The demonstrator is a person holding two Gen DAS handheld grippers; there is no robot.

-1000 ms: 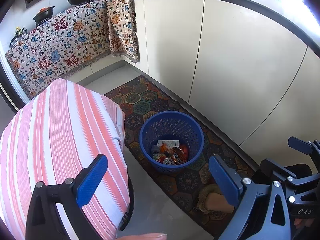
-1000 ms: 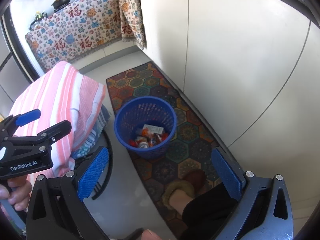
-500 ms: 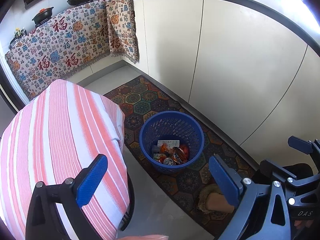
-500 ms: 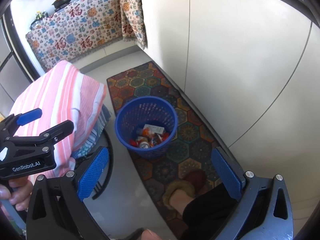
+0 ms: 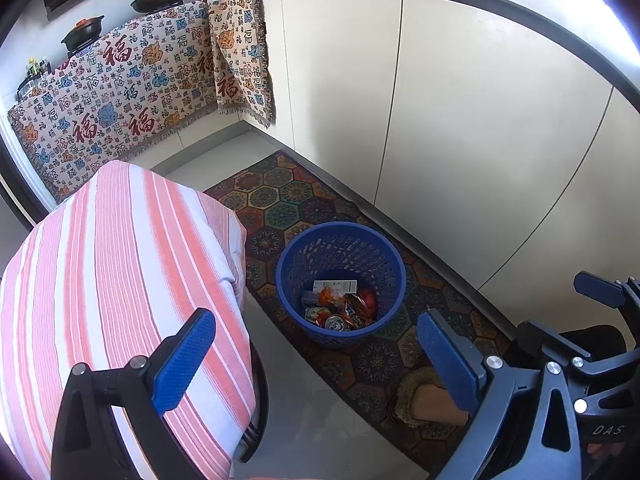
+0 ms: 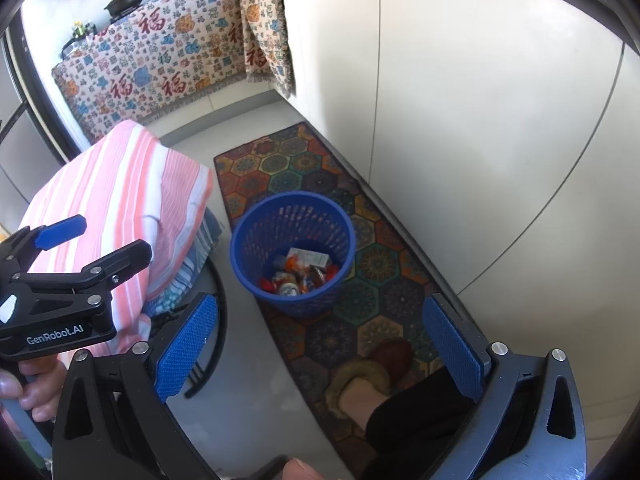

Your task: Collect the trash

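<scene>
Left gripper [image 5: 316,354] fingers spread wide and empty, right gripper [image 6: 320,346] likewise, both angled downward

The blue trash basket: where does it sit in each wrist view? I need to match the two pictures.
Left wrist: blue trash basket lies just right of centre, on the patterned rug, between the open fingers.
Right wrist: the basket sits slightly left of centre, on the same rug.
Shared landmark: the pink striped cloth, left of the basket in both views.
</scene>
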